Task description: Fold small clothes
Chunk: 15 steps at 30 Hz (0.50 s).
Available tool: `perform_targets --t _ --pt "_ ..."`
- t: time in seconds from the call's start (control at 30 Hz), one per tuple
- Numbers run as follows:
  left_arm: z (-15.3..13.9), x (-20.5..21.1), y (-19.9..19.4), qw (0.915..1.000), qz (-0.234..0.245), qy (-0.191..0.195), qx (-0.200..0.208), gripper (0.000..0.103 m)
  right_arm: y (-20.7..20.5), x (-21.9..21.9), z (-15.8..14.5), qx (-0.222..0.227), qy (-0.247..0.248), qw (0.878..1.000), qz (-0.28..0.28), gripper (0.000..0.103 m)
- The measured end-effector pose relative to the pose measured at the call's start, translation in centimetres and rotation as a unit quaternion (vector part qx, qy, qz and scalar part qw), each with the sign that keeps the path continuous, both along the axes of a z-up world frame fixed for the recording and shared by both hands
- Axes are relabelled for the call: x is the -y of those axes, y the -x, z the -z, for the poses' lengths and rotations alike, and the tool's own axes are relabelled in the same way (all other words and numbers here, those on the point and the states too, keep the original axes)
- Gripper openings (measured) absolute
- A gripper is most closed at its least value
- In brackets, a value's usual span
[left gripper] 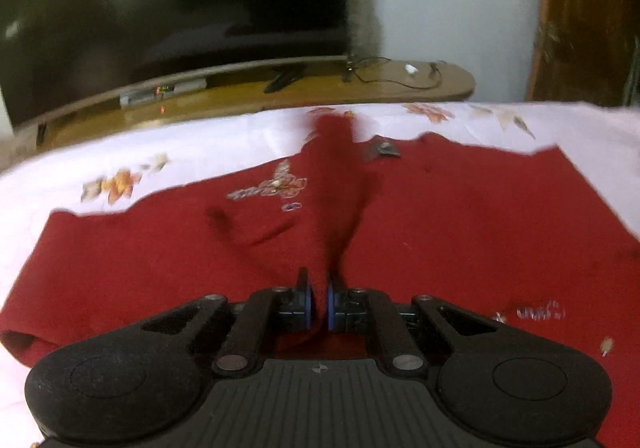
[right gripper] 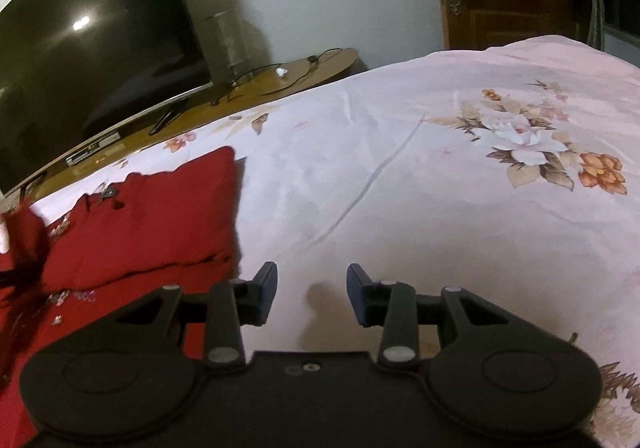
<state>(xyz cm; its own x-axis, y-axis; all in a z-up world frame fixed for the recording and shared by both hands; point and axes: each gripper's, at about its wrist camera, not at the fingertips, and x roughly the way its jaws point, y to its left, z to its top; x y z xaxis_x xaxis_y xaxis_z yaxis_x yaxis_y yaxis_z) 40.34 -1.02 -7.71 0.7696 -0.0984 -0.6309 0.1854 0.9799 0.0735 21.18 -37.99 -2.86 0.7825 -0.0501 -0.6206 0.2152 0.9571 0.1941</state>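
Left gripper (left gripper: 319,302) fingers pinch a blurred fold of the red garment (left gripper: 460,215), cut off at 9 o'clock. Right gripper (right gripper: 312,294) fingers gape, empty, above the floral bedsheet (right gripper: 420,207).

The left gripper (left gripper: 319,302) points down toward twelve o'clock, jaws pinched tight; the right gripper (right gripper: 311,298) likewise, jaws apart, empty.

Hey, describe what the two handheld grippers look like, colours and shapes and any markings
Both are matte black plastic. The left gripper has a ribbed base with a small crosshair mark, two rounded lobes, silver pivot pins and blue-padded fingers. The right gripper matches it, with squarer blue-edged fingers. No cables, hands or sleeves show.
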Motion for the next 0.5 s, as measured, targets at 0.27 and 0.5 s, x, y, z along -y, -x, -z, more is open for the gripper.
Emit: perform_targets --t 0.27,0.5 --pt "-2.8 -2.9 3.8 0.998 -0.01 0.05 0.039 0.052 -2.2 -4.5 -0.9 0.01 -0.011 0.999 -0.045 0.041" --pt "-2.5 -12.0 7.3 0.9902 -0.126 0.057 0.018 0.052 -6.9 -11.7 -0.8 0.016 -0.137 0.982 -0.13 0.048"
